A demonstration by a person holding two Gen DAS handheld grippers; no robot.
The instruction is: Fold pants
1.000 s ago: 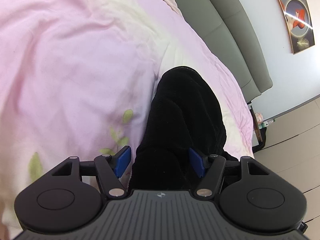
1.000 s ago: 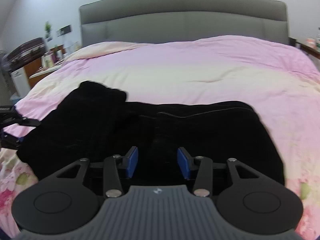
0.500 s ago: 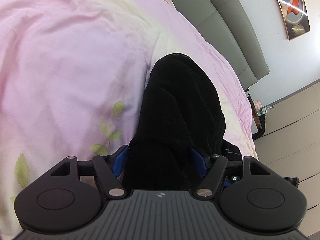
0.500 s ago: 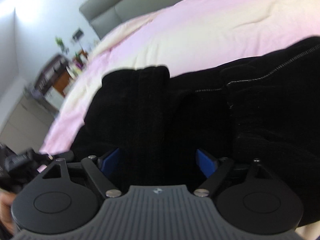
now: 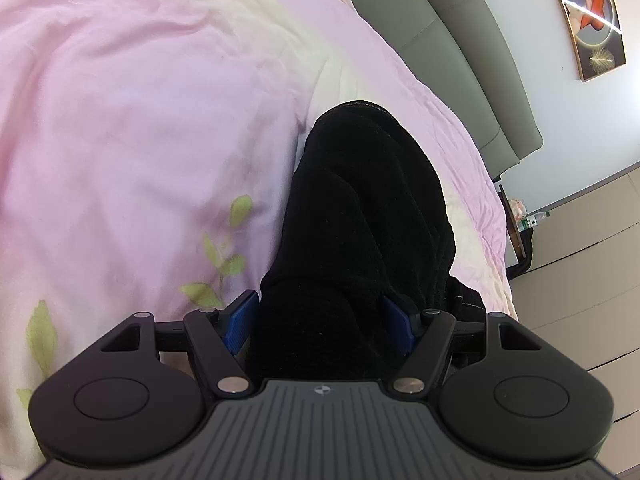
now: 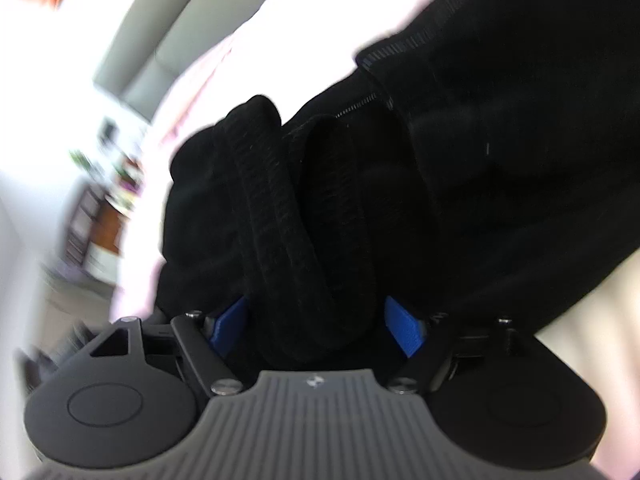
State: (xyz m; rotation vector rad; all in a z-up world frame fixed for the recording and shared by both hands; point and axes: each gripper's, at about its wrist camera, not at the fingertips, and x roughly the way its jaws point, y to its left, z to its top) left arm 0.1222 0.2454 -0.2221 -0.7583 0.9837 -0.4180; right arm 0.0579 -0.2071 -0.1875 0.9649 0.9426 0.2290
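Observation:
The black pants (image 5: 368, 216) lie bunched on a pink bedspread (image 5: 140, 120). My left gripper (image 5: 320, 322) has its blue pads on either side of a thick fold of the pants, jaws wide with the cloth between them. My right gripper (image 6: 316, 326) also has a thick bundle of the pants (image 6: 460, 152) between its blue pads, with a ribbed hem or waistband running up from the jaws. The right wrist view is blurred by motion. Neither gripper shows in the other's view.
A grey padded headboard (image 5: 448, 40) runs along the far side of the bed. A framed picture (image 5: 592, 20) hangs on the wall. A nightstand (image 5: 520, 236) stands at the bed's right edge. Blurred furniture (image 6: 100, 216) shows left in the right wrist view.
My right gripper has swung and tilted sharply, moved in over the pants and widened around a thick bundle. My left gripper has pushed slightly further onto the cloth.

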